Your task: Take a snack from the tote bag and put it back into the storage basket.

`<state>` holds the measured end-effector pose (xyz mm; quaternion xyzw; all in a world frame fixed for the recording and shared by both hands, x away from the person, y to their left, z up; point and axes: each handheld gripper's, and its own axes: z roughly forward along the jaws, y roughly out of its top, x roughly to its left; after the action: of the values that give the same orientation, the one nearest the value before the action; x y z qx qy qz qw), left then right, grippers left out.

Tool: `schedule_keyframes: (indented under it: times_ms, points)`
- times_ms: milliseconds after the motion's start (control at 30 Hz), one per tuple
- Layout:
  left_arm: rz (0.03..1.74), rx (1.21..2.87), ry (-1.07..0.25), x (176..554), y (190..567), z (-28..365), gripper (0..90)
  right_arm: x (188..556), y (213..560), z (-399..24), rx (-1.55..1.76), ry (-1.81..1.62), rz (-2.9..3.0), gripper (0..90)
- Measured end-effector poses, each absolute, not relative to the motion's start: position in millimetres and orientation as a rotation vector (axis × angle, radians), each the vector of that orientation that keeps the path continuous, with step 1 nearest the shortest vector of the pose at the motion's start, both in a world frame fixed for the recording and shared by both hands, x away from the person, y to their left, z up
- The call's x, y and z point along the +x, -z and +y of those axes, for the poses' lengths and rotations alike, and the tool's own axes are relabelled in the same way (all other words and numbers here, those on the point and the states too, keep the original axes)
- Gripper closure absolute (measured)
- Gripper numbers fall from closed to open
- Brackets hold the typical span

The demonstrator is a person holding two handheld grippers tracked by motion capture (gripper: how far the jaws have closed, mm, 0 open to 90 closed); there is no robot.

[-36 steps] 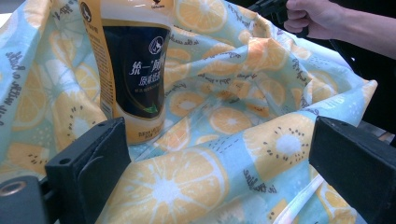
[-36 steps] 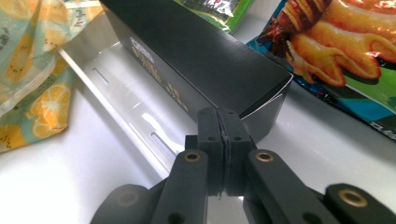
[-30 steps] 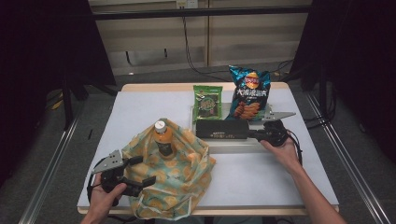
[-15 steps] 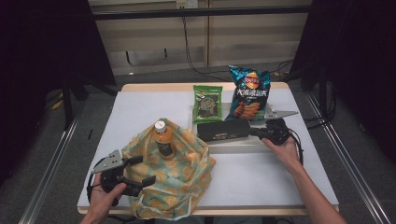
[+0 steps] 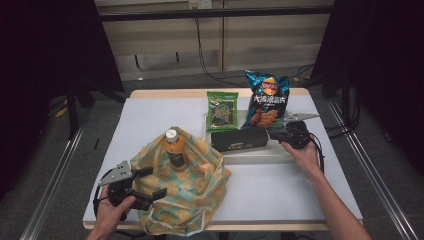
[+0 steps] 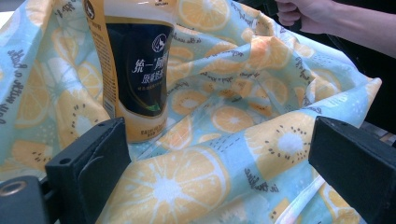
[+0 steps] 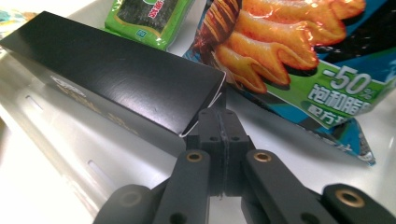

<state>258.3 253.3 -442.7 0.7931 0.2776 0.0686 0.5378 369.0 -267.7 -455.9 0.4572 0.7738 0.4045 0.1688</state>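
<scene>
1. Two grippers barely budged in the last second: right gripper (image 7: 218, 114) stays clenched on the end flap of the black box (image 7: 116, 74) right at its tips
2. Left gripper (image 6: 219, 140) is released and straddles the fruit bag (image 6: 261, 107), so I guess the box gets lifted into it next

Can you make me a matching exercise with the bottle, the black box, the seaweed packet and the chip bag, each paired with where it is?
1 bottle
2 black box
3 seaweed packet
4 chip bag

A far right, upright behind the box
B standing inside the fruit-print cloth bag
C pinched at its end flap by the right gripper
D green, left of the chip bag

Pairs: 1-B, 2-C, 3-D, 4-A
</scene>
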Motion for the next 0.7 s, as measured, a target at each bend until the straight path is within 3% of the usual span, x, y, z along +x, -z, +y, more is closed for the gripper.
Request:
schedule_keyframes:
  times_ms: [700]
  points:
    - [0.668, 1.882, -0.157, 259, 444, 255, 4.8, 357, 456, -255, 1.245, -1.211, 2.299, 90.0]
